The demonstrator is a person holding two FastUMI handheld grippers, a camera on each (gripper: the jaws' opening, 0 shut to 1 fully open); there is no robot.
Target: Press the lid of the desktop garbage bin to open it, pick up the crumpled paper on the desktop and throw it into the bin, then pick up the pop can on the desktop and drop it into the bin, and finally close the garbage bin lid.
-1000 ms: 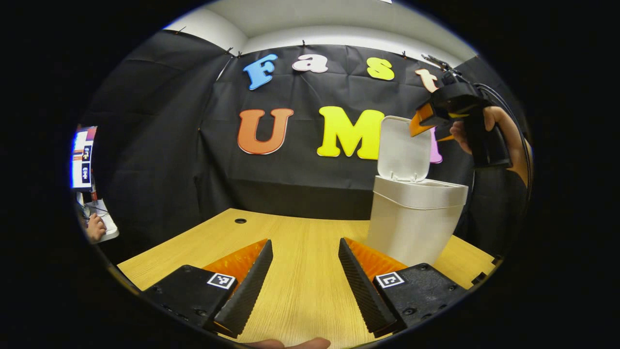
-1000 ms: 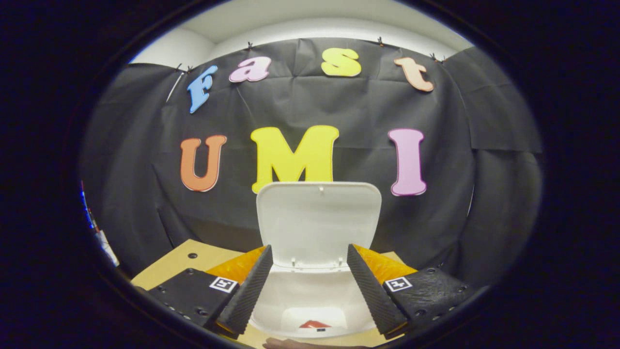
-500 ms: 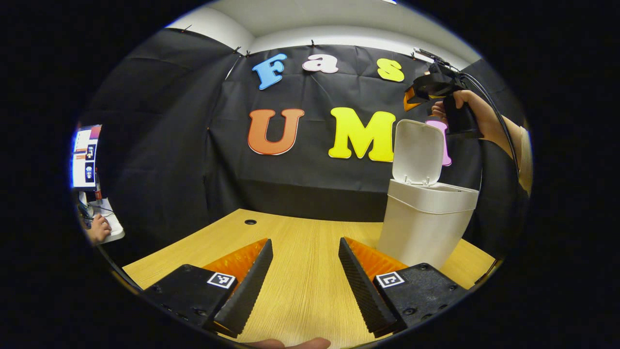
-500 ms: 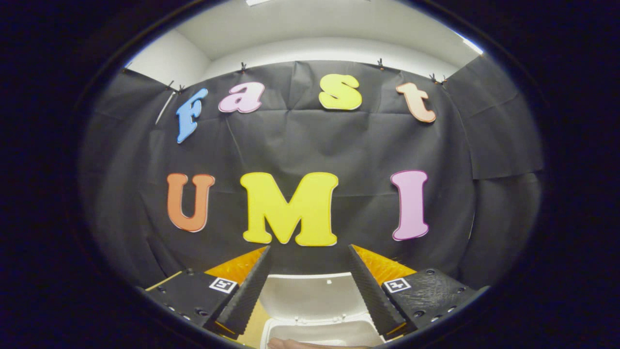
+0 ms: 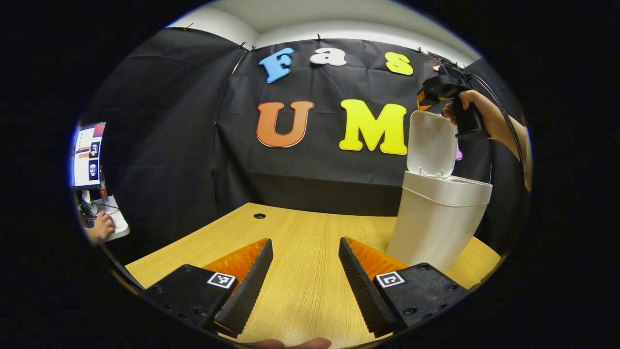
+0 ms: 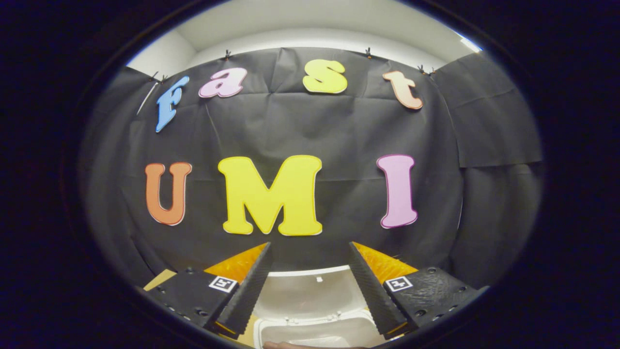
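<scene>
Now | my right gripper point(image 6: 308, 286) has risen above the upright lid point(image 6: 310, 293); jaws apart, empty | left gripper point(image 5: 305, 281) agape, idle over desk point(image 5: 300, 232) | bin point(image 5: 438, 218) open; closing comes next

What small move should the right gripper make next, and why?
Probably ease the right gripper forward and down onto the top edge of the lid to push it shut. The lid stands upright over the open bin, the gripper hangs open and empty just above it, and no paper or can lies on the visible table.
</scene>
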